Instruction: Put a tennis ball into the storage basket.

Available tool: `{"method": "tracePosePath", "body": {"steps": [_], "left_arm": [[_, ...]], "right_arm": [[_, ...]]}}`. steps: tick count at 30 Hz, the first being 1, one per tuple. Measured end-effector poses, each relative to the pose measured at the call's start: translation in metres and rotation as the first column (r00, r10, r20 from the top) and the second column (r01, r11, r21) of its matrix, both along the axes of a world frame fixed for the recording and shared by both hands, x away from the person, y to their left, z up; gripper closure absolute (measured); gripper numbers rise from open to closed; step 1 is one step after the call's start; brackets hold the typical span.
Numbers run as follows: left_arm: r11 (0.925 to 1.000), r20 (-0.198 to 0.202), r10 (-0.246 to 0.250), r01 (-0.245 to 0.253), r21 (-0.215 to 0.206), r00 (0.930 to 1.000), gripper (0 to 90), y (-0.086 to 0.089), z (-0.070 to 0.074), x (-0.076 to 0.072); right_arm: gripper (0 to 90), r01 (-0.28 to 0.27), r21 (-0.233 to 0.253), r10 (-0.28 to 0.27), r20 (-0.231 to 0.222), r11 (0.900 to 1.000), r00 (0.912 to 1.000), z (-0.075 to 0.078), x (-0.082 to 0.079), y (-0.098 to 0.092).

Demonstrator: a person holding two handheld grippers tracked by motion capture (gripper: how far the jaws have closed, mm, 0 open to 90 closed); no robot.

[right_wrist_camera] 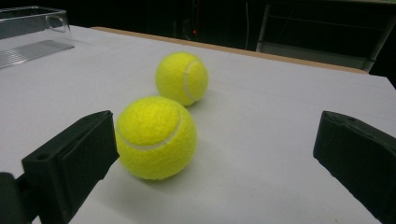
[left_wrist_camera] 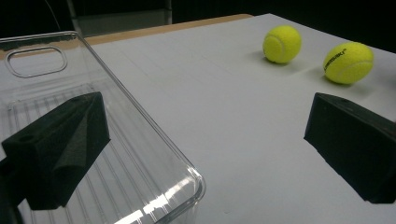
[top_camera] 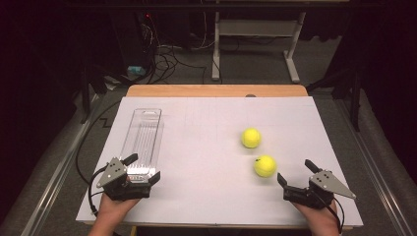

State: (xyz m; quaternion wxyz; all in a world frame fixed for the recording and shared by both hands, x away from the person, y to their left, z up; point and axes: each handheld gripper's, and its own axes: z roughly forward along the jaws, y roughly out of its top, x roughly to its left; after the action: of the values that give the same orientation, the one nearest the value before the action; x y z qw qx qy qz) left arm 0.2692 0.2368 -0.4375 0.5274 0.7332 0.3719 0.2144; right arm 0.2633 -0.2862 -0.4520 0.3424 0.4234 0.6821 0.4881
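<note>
Table: white table top (top_camera: 196, 147) with a wooden edge at the far side.
Tray: clear plastic tray (top_camera: 142, 140) lies on the left side of the table, long way pointing away from the person. It looks empty.
Balls: two yellow tennis balls sit on the right side, well apart from the tray. The near ball (top_camera: 265, 166) is just beside the far ball (top_camera: 251, 138), but they do not touch.
Left gripper: left gripper (top_camera: 140, 169) is at the near end of the tray, jaws wide apart and holding nothing. In the left gripper view one jaw sits over the tray and the other over the bare table, so the tray's side wall is between them.
Right gripper: right gripper (top_camera: 295, 171) is near the near ball, jaws wide apart and holding nothing. In the right gripper view the ball is close to one jaw, not in the middle of the gap.
Likely job: my guess is the balls go into the tray.
What could go wrong: a ball rolls easily. If one jaw bumps the near ball first, it may roll away or knock the far ball.
Another risk: the tray is light and slippery, I think. A squeeze on its thin wall could tip it or slide it.
</note>
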Motion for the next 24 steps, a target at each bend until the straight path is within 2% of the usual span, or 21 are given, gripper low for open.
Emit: {"method": "tracePosePath", "body": {"steps": [6, 14, 24], "left_arm": [[0.9998, -0.010, 0.005, -0.006, -0.020, 0.9999, 0.8, 0.0004, -0.0008, 0.0010], [0.9998, -0.011, 0.008, -0.009, -0.020, 0.9999, 0.8, 0.0015, -0.0012, 0.0014], [0.9998, -0.013, 0.000, 0.000, -0.019, 0.9999, 0.8, -0.0023, 0.0012, 0.0014]], "right_arm": [[0.0, 0.002, -0.004, -0.002, 0.013, 1.000, 0.9999, 0.0010, -0.0011, -0.0019], [0.0, 0.003, -0.008, -0.003, 0.022, 1.000, 0.9998, 0.0009, -0.0010, -0.0016], [0.0, 0.012, -0.009, -0.012, 0.009, 1.000, 0.9999, -0.0001, -0.0004, -0.0020]]}}
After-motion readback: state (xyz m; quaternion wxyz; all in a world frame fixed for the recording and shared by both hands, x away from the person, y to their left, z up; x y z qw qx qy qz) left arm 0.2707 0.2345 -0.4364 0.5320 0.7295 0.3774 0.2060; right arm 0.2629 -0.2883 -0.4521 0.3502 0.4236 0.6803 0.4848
